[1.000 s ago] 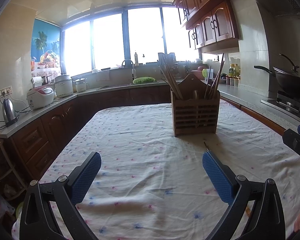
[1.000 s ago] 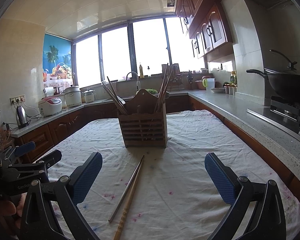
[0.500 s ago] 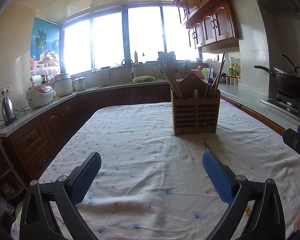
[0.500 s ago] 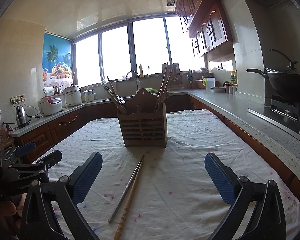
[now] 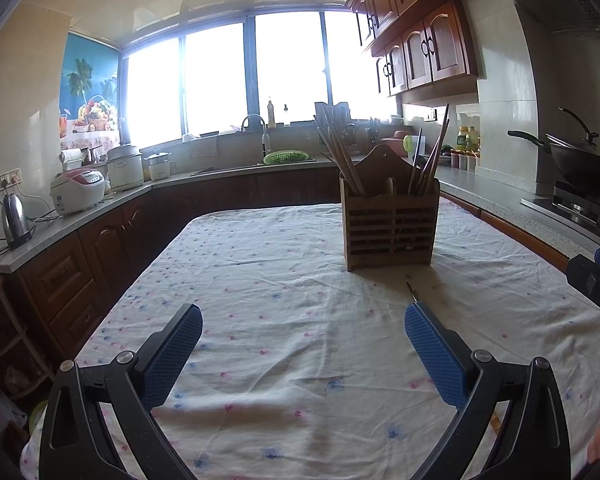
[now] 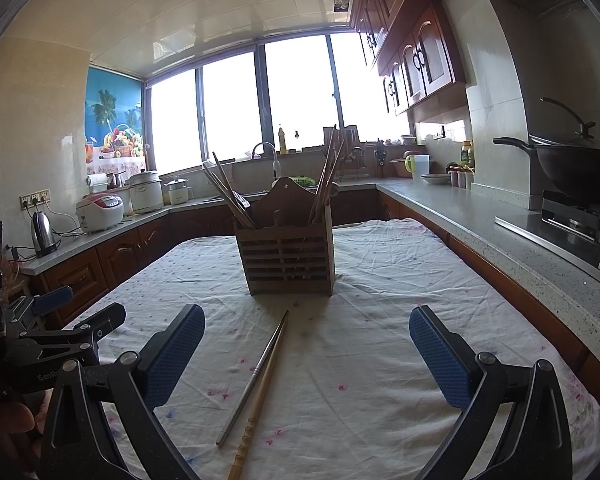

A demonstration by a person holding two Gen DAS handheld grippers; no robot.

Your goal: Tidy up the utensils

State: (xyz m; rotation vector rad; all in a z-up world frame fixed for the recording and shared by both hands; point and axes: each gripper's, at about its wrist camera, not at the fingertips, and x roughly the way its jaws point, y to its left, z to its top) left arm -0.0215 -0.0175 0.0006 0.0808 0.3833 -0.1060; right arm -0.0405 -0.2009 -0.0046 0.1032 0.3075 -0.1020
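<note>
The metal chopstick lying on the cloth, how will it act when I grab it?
The metal chopstick looks thin, smooth and rigid, so it may slip between pads. Lying flat against the wooden chopstick on the wrinkled tablecloth, both could lift together or roll.

Daylight enters through the wide window (image 5: 256, 80) at the far wall and is the main source in both views. The panes are blown out to plain white, with flare spreading onto the frames and ceiling tiles. The holder (image 6: 286, 256) stands backlit, its near face dark with slats dim but legible. The tablecloth (image 5: 300, 340) is evenly lit, with soft shading in its creases. The wood cabinets (image 6: 416, 56) read dark. Fisheye distortion bends worktop edges and walls; black vignette fills the corners. Focus is sharp centrally, with slight softening toward the rim. No motion blur noted.
</note>
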